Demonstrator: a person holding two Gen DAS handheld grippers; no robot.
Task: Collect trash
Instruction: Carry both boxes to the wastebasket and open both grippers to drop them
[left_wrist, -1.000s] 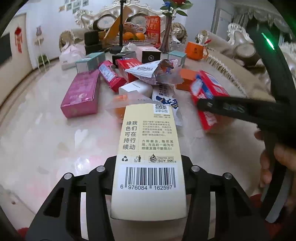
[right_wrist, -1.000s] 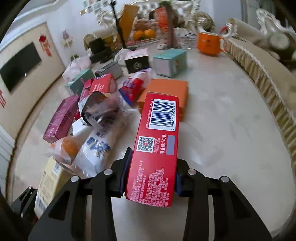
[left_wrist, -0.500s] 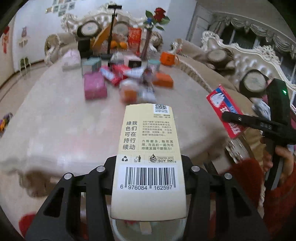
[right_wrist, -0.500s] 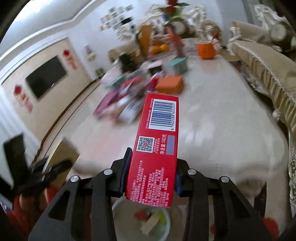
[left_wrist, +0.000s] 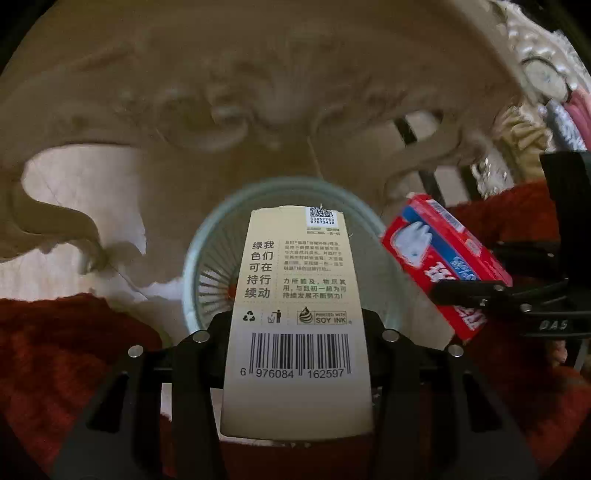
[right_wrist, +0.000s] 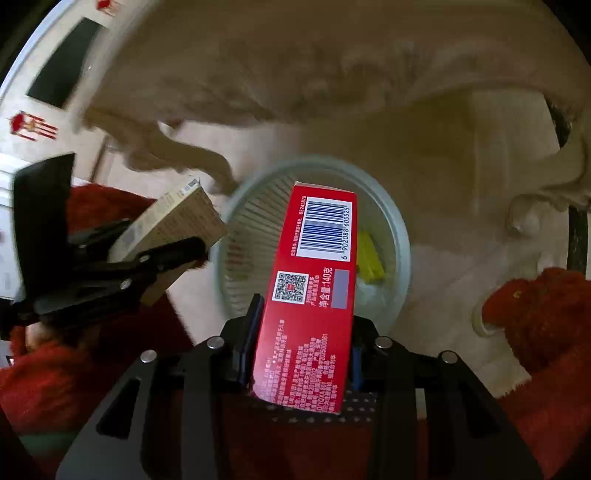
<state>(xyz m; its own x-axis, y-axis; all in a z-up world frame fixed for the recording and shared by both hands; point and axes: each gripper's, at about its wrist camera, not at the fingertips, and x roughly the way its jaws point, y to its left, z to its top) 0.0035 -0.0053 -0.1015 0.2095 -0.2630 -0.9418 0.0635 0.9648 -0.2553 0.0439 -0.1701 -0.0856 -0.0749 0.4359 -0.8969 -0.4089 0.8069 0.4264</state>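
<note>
Below me is a pale floor, with the carved, cream-coloured apron of an ornate table arching across the far side and red cloth, probably my clothing, filling the near corners. In the middle of the floor stands a round, pale green wastebasket (left_wrist: 201, 266) with slatted walls, its open mouth facing up at me.

My left gripper (left_wrist: 295, 332) is clamped on a tall beige carton (left_wrist: 295, 317), barcode end nearest me, the far end poking out over the basket's mouth. My right gripper (right_wrist: 303, 339) is clamped on a red box (right_wrist: 314, 291), which also reaches out above the basket (right_wrist: 236, 229). I hold both boxes by their near ends so that most of each one hangs free over the opening.

In the left view the red box (left_wrist: 443, 258) sits to the right of the carton, apart from it. In the right view the carton (right_wrist: 173, 229) is at the left, just beside the rim.

Something yellow (right_wrist: 369, 262) already lies inside the basket. I judge the next step is to let go, and the carton looks nearer the rim, so it might need moving inward first.
</note>
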